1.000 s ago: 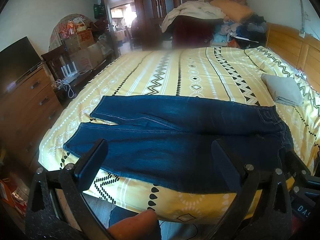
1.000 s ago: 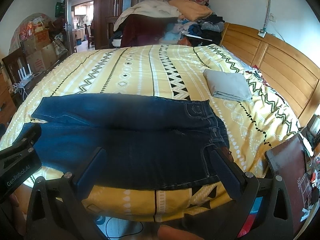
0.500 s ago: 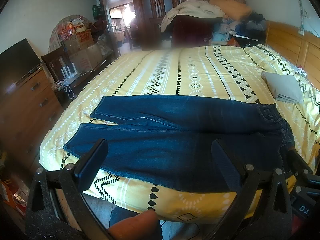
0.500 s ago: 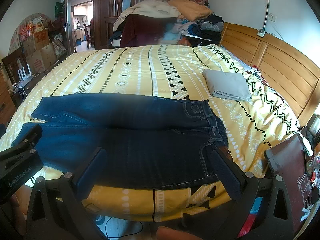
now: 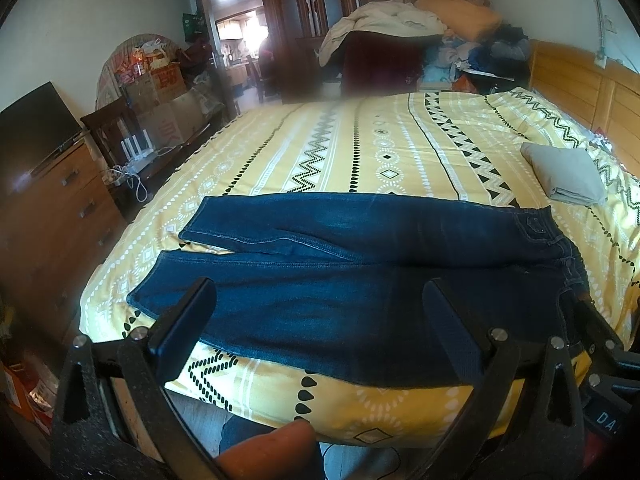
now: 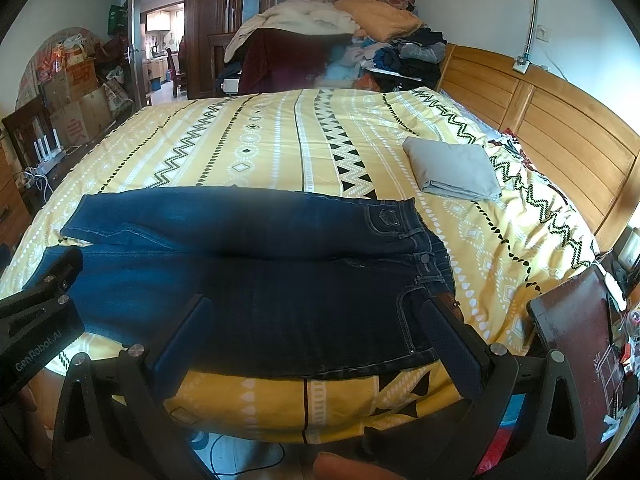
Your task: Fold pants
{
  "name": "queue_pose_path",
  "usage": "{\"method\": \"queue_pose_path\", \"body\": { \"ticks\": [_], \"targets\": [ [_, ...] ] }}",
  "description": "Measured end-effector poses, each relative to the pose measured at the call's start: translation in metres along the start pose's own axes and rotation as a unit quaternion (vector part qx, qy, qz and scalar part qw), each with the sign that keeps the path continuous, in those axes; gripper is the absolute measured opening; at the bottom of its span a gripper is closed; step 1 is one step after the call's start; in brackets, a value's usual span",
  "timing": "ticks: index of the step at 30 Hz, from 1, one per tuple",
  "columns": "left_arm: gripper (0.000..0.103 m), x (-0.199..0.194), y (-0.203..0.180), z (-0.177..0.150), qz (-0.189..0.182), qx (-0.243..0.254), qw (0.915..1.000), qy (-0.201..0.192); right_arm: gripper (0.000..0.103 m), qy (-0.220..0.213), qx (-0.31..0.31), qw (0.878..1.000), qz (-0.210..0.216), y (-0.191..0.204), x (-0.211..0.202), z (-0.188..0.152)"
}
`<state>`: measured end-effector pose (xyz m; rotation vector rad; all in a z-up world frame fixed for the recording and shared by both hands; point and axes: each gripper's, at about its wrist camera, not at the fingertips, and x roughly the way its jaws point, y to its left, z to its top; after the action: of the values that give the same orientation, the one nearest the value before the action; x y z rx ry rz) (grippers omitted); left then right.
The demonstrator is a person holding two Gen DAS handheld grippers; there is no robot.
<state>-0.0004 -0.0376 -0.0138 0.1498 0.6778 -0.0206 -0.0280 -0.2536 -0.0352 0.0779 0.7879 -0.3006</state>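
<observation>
Dark blue jeans point(image 5: 340, 276) lie flat across the near part of the bed, legs to the left, waist to the right; they also show in the right wrist view point(image 6: 256, 264). My left gripper point(image 5: 320, 308) is open and empty, hovering before the near leg at the bed's front edge. My right gripper point(image 6: 312, 320) is open and empty, hovering before the waist end and hip pocket. The left gripper's body point(image 6: 36, 320) shows at the left of the right wrist view.
A folded grey cloth point(image 6: 452, 168) lies on the yellow patterned bedspread point(image 6: 280, 140) near the wooden headboard point(image 6: 560, 120). Piled clothes point(image 6: 340, 36) stand beyond the bed. A dresser with a TV point(image 5: 44, 184) is at left. A dark board point(image 6: 576, 344) is at right.
Both grippers have drifted slightly; the view of the jeans shifts a little. Both stay open and the jeans have not moved.
</observation>
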Motion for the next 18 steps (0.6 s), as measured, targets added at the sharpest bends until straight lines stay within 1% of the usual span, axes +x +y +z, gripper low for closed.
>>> {"method": "queue_pose_path", "body": {
  "ticks": [18],
  "targets": [
    [0.103,0.0071,-0.0046,0.0006,0.000,0.005,1.0000,0.008,0.103,0.009,0.000,1.000,-0.001,-0.0061,0.0075,-0.0009]
  ]
}}
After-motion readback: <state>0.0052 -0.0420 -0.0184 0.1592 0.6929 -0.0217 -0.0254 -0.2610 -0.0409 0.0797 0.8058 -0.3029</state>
